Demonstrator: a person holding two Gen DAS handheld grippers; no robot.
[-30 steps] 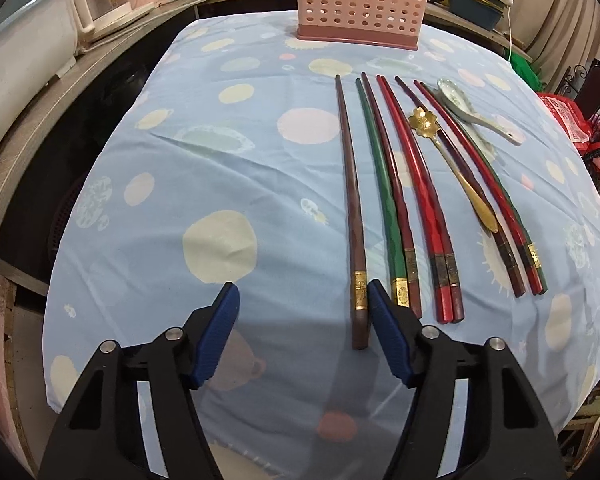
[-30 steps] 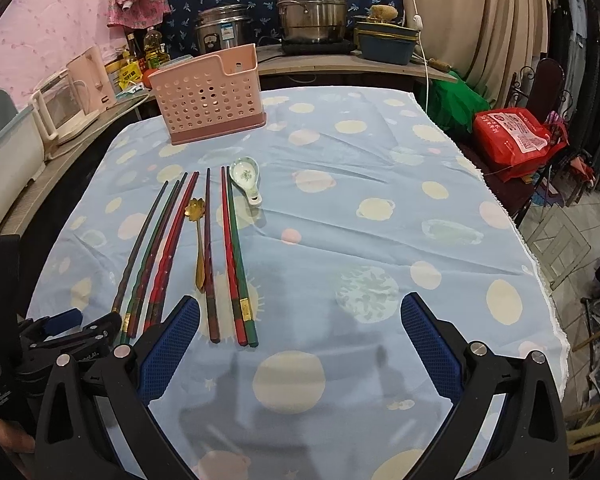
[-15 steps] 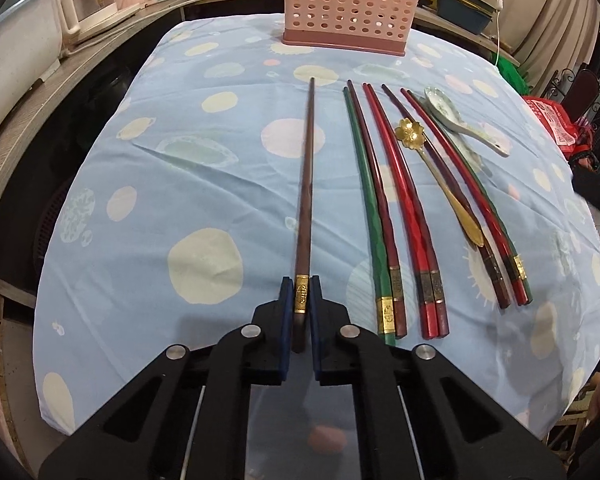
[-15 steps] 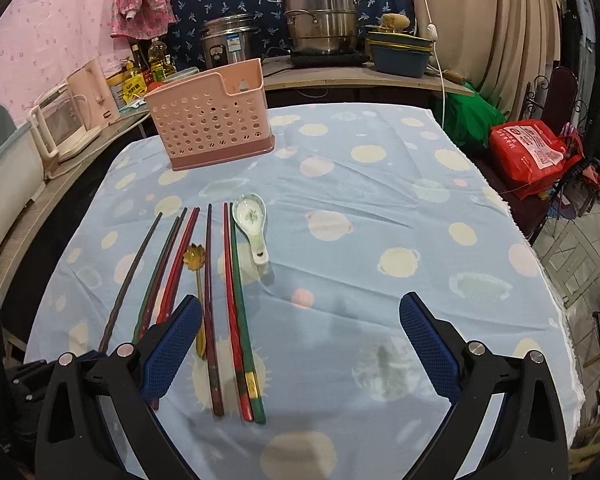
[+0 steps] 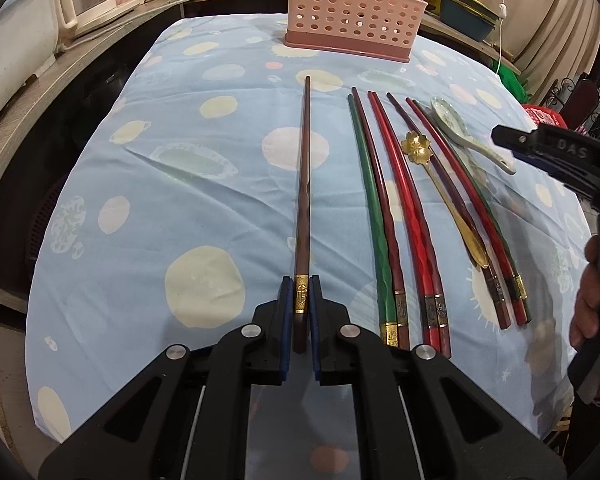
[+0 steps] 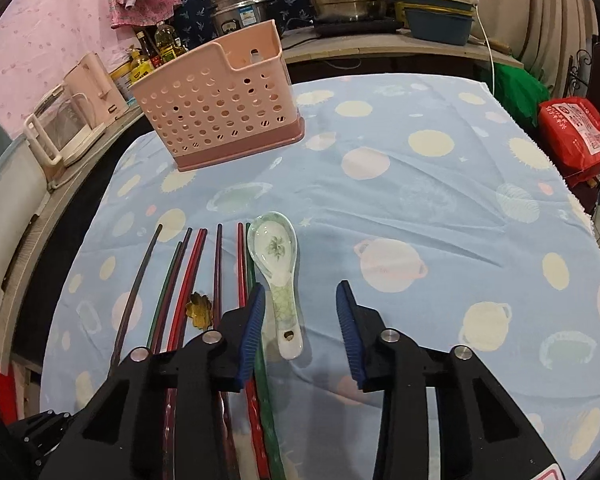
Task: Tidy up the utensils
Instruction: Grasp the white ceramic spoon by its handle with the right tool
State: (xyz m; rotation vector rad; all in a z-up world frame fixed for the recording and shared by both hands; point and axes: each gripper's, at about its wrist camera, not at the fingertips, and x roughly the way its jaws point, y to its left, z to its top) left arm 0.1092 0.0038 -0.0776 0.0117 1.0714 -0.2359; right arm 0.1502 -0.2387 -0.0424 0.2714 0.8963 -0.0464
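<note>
- Blue spotted cloth covers the table point(image 5: 148, 184); pink perforated plastic caddy point(image 5: 352, 4) stands at far edge.
- Left gripper point(image 5: 300, 312): jaws open 1 s ago, now clamped on gold-banded end of dark brown chopstick point(image 5: 305, 184), pulled left of the row, ready for the caddy.
- Green, maroon and red chopsticks point(image 5: 396, 216) and gold flower-bowl spoon point(image 5: 444, 184) lie untouched.
- Right gripper point(image 6: 300, 332): has advanced; jaws open, straddling white ceramic soup spoon point(image 6: 278, 268).

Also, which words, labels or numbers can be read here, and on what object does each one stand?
"DAS": on the right gripper, seen from the left wrist.
Red bag: print too small to read.
Bottles and packets on the counter: labels blurred.
Gold band on the brown chopstick: engraving unreadable.
</note>
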